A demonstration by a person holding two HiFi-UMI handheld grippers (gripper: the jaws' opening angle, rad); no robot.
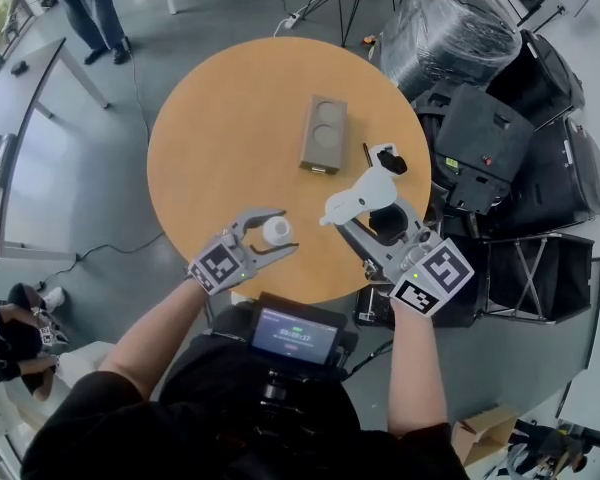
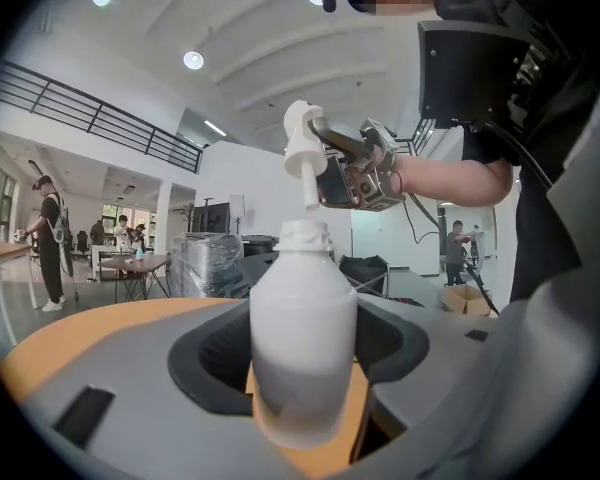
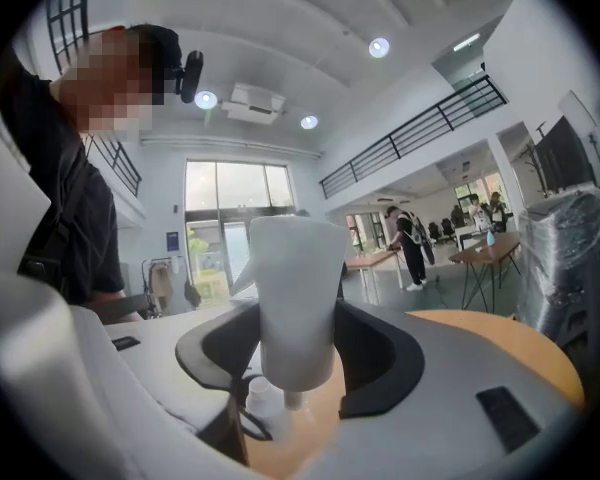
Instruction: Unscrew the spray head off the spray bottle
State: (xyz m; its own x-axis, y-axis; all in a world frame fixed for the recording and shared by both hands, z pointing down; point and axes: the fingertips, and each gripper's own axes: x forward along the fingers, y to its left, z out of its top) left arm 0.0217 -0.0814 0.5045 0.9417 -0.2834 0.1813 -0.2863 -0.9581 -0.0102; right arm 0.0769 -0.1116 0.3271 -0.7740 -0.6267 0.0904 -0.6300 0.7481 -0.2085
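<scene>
The white spray bottle (image 1: 276, 231) (image 2: 302, 318) stands upright between the jaws of my left gripper (image 1: 285, 231) (image 2: 302, 340), which is shut on its body; its threaded neck is bare. My right gripper (image 1: 378, 214) (image 3: 298, 340) is shut on the white spray head (image 1: 365, 196) (image 3: 295, 298), held off to the right of the bottle and apart from it. The left gripper view shows the spray head (image 2: 302, 140) higher than the bottle, its thin dip tube hanging down. Low in the right gripper view, the bottle (image 3: 263, 400) shows beyond the head.
Both grippers hover over the near edge of a round wooden table (image 1: 220, 138). On it lie a grey-brown block with two round recesses (image 1: 323, 133) and a small black-and-white piece (image 1: 388, 160). Black cases (image 1: 490, 128) and a wrapped bundle (image 1: 450, 28) crowd the right. A person (image 1: 95, 8) stands far left.
</scene>
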